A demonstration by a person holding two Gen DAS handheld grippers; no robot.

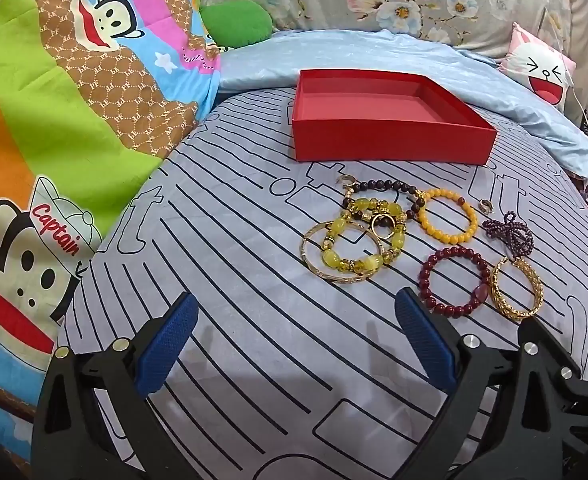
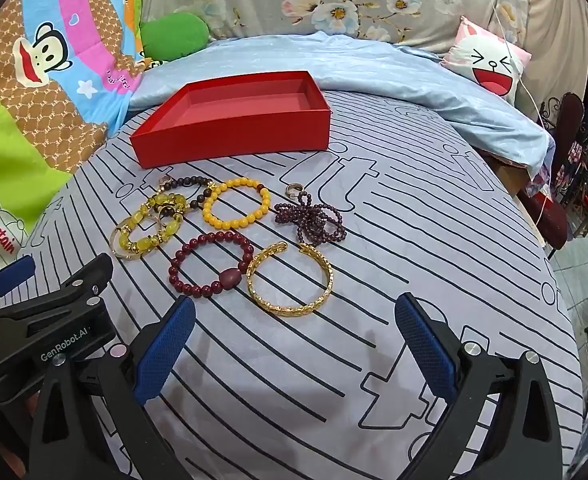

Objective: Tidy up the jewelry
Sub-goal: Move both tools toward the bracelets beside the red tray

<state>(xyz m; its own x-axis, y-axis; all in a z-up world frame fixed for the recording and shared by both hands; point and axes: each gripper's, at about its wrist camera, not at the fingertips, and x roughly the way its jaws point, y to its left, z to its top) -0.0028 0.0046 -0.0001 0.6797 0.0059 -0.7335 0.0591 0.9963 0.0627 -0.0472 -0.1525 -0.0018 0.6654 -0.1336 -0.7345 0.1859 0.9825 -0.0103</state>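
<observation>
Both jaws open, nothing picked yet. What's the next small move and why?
Probably lower the right gripper onto the gold open-cuff bangle. It lies nearest, just ahead of the open jaws, apart from the tangled pieces, though it touches the dark red beaded bracelet. The shallow red cardboard box beyond sits empty, and the left gripper is also open with nothing between its jaws.

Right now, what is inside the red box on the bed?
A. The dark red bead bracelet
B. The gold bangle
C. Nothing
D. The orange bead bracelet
C. The red box shows only its bare floor, while the gold bangle, the orange bead bracelet and the dark red bead bracelet all lie on the striped sheet in front of it.
</observation>
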